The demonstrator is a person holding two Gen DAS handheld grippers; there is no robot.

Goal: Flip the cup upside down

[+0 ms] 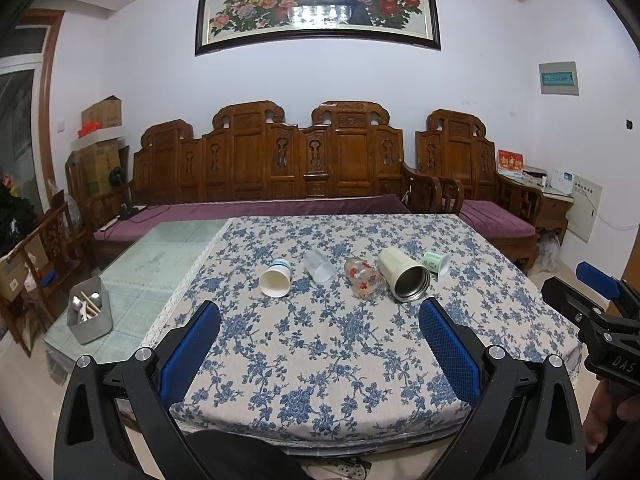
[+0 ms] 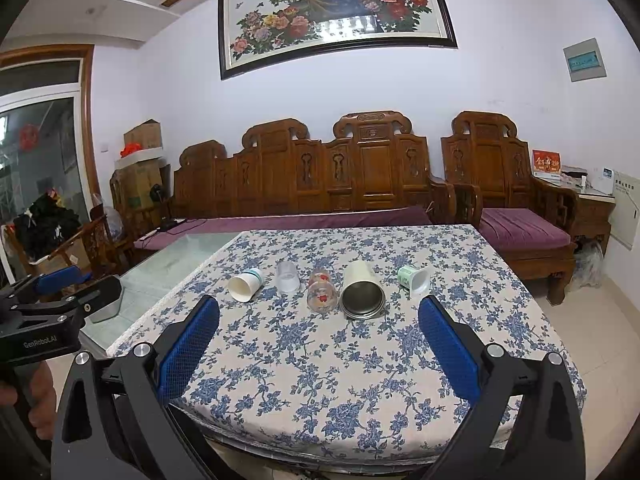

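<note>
Both your left gripper (image 1: 320, 334) and right gripper (image 2: 319, 330) hang spread and empty; five cups lie sideways mid-frame on the surface (image 2: 320, 380). Approach the cream cup (image 2: 362, 290) squarely across its body.

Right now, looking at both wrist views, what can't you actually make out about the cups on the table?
- Clear plastic cup: see-through and small, which end is open is unclear in both views.
- Green cup: label print too small to read.
- Grey utensil bin: in the right wrist view, the left hand-held gripper hides most of it.
</note>
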